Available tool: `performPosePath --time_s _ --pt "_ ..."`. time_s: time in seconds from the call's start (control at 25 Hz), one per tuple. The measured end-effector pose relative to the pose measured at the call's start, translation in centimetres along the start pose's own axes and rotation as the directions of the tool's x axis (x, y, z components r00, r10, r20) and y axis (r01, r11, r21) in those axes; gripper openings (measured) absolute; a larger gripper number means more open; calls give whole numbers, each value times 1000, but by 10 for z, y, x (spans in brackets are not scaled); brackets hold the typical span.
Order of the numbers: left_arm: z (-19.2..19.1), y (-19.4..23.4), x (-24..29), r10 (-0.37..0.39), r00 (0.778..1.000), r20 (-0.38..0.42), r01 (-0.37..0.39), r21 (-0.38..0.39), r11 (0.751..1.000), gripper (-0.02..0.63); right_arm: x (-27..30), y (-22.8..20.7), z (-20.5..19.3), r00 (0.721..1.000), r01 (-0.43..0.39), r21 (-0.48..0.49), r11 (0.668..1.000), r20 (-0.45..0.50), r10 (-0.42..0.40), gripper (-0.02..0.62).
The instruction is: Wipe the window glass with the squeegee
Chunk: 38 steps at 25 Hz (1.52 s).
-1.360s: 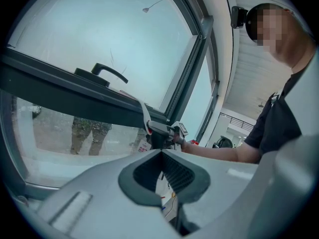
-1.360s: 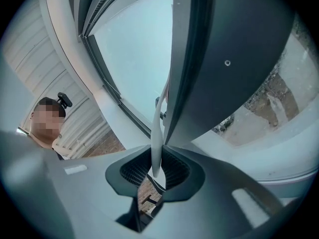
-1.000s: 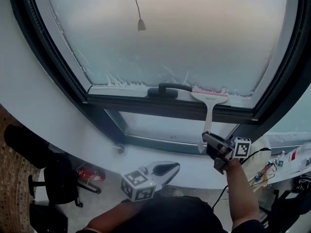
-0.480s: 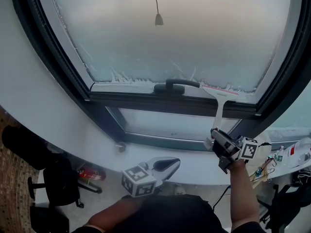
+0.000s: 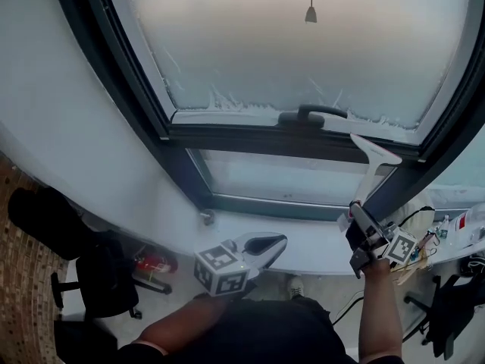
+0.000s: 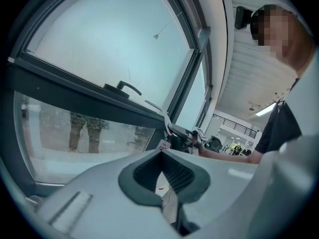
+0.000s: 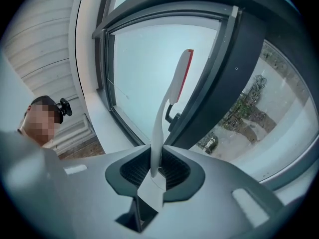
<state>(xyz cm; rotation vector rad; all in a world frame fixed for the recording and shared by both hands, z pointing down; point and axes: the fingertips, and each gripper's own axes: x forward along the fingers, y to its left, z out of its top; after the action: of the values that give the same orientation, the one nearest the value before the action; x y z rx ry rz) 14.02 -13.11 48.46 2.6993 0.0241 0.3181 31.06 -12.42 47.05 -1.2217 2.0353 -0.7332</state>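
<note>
While my right tongs [image 7: 154,169] pinch the slim handle of the white plastic squeegee with the red rubber blade [image 5: 373,156], its head stands in front of the dark window frame [image 5: 250,139]. It sits just below the frosted upper window glass [image 5: 288,44], down and right of the black lever handle [image 5: 309,115]. My left tongs [image 6: 163,173] hang low near the white sill [image 5: 318,249], pressed together on nothing.

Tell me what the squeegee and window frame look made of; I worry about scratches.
The squeegee seems moulded white plastic, smooth and slightly glossy; the thin red strip along its blade edge is probably rubber. The window frame shows dark, matt, straight-edged profiles, likely painted metal or plastic; the look cannot settle which.
</note>
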Motion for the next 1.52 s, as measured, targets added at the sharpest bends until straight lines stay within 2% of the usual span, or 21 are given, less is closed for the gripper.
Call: performPosePath --time_s 0.08,0.2,0.32,0.56,0.76,0.92,1.16,1.4,1.52 --pt "-1 9 -23 22 1000 10 -22 -9 1000 0 5 20 -16 999 31 -1 1000 28 -31 91" --pt "-2 21 -56 44 999 33 -44 -10 999 0 9 47 -45 994 105 -64 992 42 -102 91" --pt "-9 25 -83 42 999 32 -42 -8 999 0 12 72 -81 987 150 -49 987 57 -148 91" --pt "-31 31 -127 36 999 11 -36 -13 999 0 20 113 -159 977 212 -70 975 1 -212 91" --pt "-45 23 -142 0 1000 1 0 -22 1000 0 24 133 -198 972 233 -43 971 -31 -235 92" --pt "-49 4 -152 -21 1000 9 21 -22 1000 0 25 148 -213 970 230 -52 972 -64 -233 92" --pt "-63 -12 -162 7 1000 31 -6 -28 1000 0 29 164 -218 972 207 -107 973 -91 -217 92" --pt "-64 -35 -165 67 996 60 -67 -5 998 0 5 187 -225 975 171 -142 975 -115 -188 92" --pt "-66 -64 -161 61 997 53 -64 45 997 0 -16 202 -230 974 163 -162 973 -133 -185 92"
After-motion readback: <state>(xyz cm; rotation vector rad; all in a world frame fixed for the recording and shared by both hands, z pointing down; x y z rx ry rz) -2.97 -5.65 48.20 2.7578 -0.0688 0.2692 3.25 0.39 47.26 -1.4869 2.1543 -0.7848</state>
